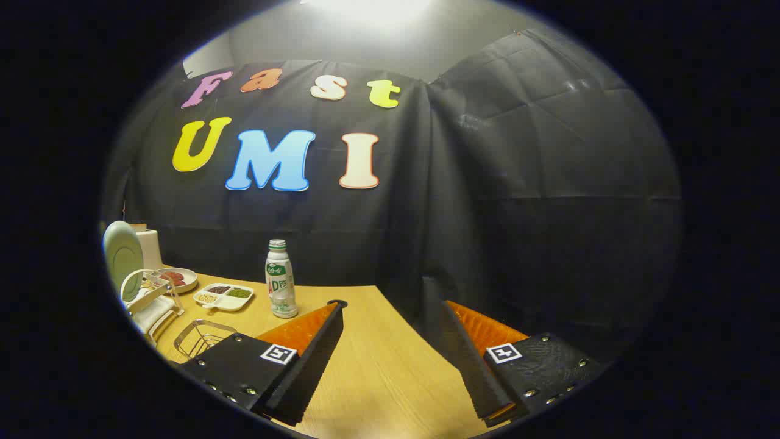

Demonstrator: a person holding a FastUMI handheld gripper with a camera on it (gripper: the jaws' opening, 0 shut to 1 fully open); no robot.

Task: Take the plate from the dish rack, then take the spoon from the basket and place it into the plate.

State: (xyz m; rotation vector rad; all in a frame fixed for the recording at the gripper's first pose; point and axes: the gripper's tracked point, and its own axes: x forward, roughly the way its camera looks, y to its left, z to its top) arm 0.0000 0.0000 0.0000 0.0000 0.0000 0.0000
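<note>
From the camera riding on the tongs (390,323), the two fingers (317,356) stand wide apart with nothing between them, held above a pale wooden surface (390,372). A white bottle (281,279) with a green label stands upright on that surface, just beyond the tip of the left finger, and serves as the marker for everything else. Left of the bottle and close to it lies a small white divided tray (224,296) with dark, pale and green fillings in its compartments. Further left of the bottle, past the tray, sits a shallow dish (178,279) holding something reddish. Still further left stands the dish rack (149,305), a light frame, with the pale green plate (122,257) upright on edge in it. Behind the rack is a light box-like thing (149,247), too dim to make out. Left of the bottle and nearer the camera, just beside the left finger, rests a wire basket (204,338); whether the spoon lies in it I cannot tell.
</note>
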